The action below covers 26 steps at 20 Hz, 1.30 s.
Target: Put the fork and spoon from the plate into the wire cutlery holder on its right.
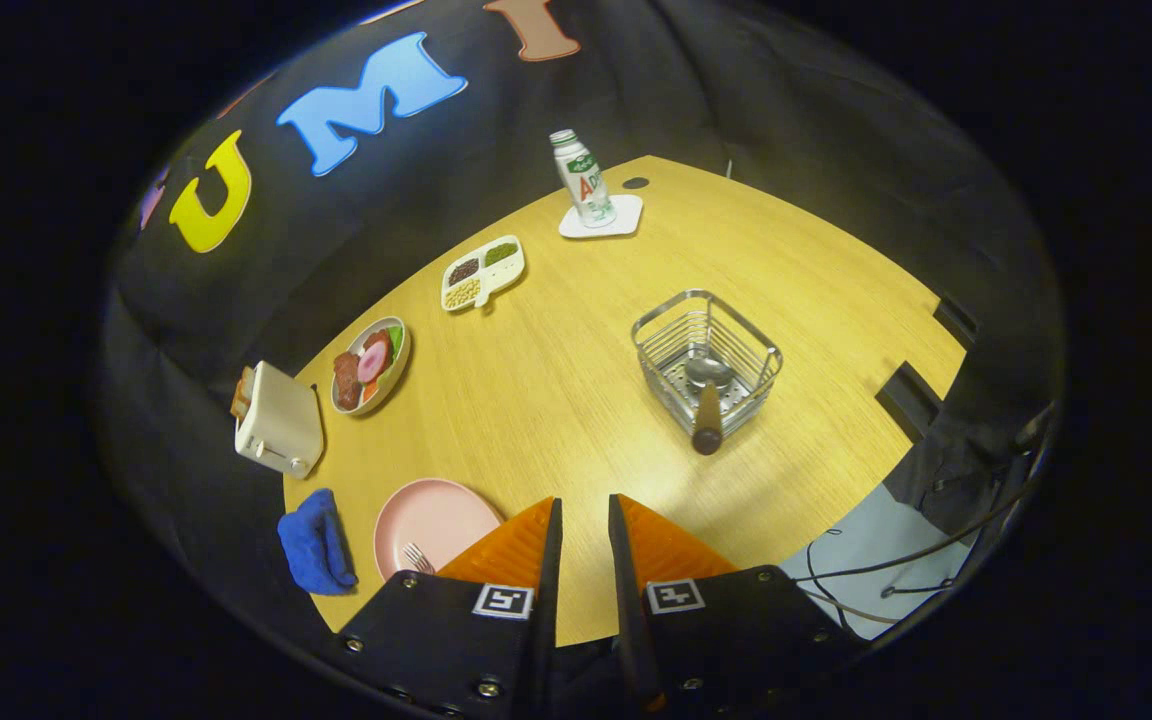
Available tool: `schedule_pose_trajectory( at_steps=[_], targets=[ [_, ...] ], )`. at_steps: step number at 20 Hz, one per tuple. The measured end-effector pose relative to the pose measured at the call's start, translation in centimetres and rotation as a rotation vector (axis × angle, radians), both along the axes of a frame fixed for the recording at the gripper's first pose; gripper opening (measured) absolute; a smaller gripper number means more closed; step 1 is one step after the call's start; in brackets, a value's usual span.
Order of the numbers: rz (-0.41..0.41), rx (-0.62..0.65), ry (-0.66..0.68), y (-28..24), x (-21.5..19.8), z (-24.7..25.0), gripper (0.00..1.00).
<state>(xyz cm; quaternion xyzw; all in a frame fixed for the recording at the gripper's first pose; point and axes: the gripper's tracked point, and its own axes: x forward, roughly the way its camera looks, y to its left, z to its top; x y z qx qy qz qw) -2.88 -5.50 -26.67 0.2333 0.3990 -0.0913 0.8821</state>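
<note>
The wire cutlery holder [707, 361] stands on the wooden table [576, 340], beyond and to the right of my fingers. A spoon [708, 395] lies in it, bowl down inside, its dark wooden handle leaning out over the near rim. The pink plate [434, 515] sits just left of my left finger. The tines of a fork [418, 557] show on the plate; the finger hides the rest. My gripper [585, 515] is high above the table's near edge, with a narrow gap between the fingers and nothing in it.
A blue cloth [315, 541] lies left of the plate, with a toaster [277, 420] behind it. Further back are a bowl of toy food [370, 365], a divided tray of beans [481, 272] and a bottle [582, 180] on a white coaster. Cables [896, 570] trail off the table's right.
</note>
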Motion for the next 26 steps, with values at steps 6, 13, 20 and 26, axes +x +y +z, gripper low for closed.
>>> schedule_pose_trajectory(
  at_steps=[6, 13, 20, 26],
  targets=[
    [0.18, -0.014, 0.029, 6.1, 1.1, -1.0, 0.27],
    [0.387, -0.027, 0.093, 12.3, -0.4, -3.0, 0.27],
    [0.555, -0.059, 0.16, 16.5, -2.5, -5.5, 0.27],
    [0.657, -0.103, 0.206, 19.0, -3.1, -7.7, 0.27]
  ],
)
